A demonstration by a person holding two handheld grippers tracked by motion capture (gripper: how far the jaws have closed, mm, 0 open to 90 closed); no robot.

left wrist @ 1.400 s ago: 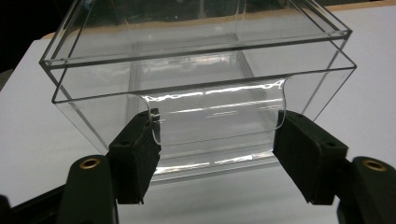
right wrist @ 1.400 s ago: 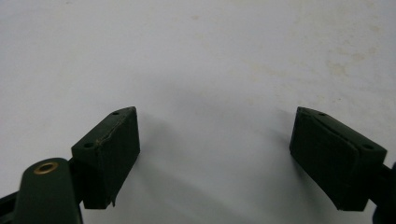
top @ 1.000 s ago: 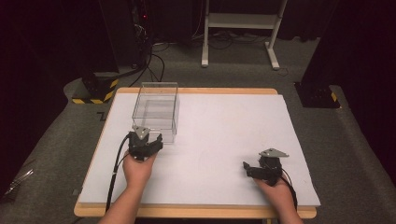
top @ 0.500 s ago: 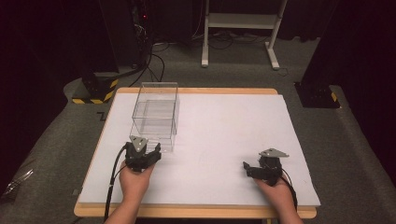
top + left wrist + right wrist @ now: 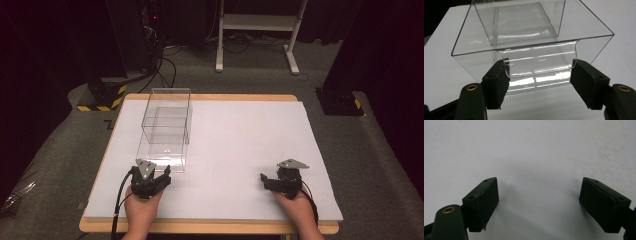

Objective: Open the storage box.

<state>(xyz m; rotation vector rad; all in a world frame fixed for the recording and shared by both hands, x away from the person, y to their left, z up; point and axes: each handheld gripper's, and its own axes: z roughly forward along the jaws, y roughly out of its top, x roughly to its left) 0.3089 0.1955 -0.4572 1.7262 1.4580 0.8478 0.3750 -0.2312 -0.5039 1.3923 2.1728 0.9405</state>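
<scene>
Wooden-edged table, white sheet covering the top. Clear plastic box stands on the sheet, left half.

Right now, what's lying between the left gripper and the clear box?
Nothing: in the left gripper view, bare table separates the left gripper from the clear box.

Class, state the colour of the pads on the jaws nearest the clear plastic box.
Black pads, seen best in the left gripper view, by the clear plastic box.

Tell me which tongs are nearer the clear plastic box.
Left. The left tongs sit right at the clear plastic box's near end, jaws open on either side of its front notch. The right tongs rest far off across the white table, open over bare surface.
</scene>
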